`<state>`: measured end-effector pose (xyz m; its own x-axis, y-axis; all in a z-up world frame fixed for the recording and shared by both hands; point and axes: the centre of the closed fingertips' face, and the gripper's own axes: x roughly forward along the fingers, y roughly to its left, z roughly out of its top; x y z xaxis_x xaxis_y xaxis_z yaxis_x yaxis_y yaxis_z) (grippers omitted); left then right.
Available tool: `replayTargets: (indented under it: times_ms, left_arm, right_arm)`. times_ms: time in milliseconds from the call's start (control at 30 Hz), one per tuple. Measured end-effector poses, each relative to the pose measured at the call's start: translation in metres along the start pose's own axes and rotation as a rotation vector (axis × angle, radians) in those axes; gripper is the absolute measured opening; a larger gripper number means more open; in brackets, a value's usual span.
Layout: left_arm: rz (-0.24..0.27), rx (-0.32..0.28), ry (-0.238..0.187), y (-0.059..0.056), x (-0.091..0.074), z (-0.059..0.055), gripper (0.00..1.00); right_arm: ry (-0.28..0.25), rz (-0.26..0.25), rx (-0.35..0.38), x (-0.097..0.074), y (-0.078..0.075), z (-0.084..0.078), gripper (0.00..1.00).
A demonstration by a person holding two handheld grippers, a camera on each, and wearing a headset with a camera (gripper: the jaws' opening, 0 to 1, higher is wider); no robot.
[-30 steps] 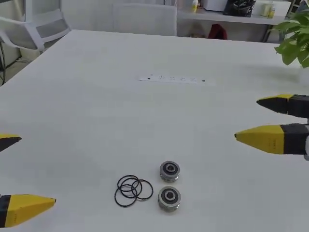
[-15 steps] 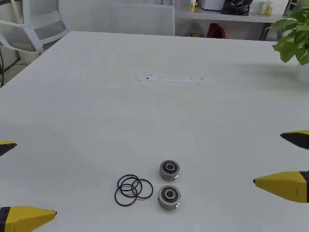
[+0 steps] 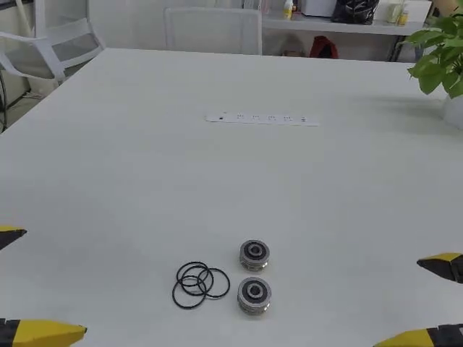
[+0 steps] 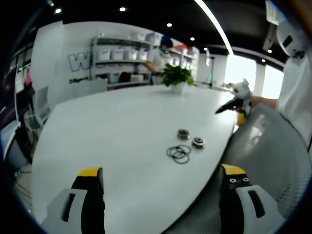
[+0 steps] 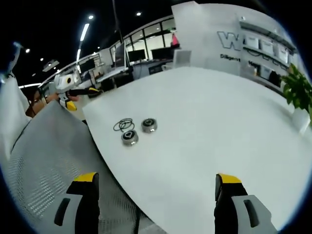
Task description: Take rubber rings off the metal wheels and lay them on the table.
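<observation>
since a second ago both grippers have drawn back toward us. in the head view the right gripper (image 3: 397,303) has dropped from 3 o'clock to the 5 o'clock corner, and the left gripper (image 3: 55,282) sits lower at 8 o'clock. both have jaws spread wide, holding nothing. the rubber rings (image 3: 200,283) lie in a loose overlapping pile on the white table (image 3: 217,181), just at 9 o'clock of the two metal wheels (image 3: 254,296). the wheels look bare, so we judge the job done. a power strip (image 3: 262,119) lies at 12 o'clock, a potted plant (image 3: 438,58) at 2, and chairs (image 3: 213,30) beyond.
</observation>
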<state>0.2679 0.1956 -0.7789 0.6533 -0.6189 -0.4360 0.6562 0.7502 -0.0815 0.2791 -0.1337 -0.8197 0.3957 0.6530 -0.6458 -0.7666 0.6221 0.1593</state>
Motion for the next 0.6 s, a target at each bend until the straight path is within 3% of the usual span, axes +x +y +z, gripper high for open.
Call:
replayTargets:
  times_ms: [333,600]
  left_arm:
    - [-0.004,-0.024,0.024,-0.001,0.004,-0.011,1.00]
    - [-0.002,-0.042,0.022,-0.008,0.005,-0.010,1.00]
  right_arm:
    - [0.043,-0.010,0.017,0.003,-0.001,-0.014,0.99]
    - [0.043,-0.017,0.025,0.003,-0.001,-0.017,0.99]
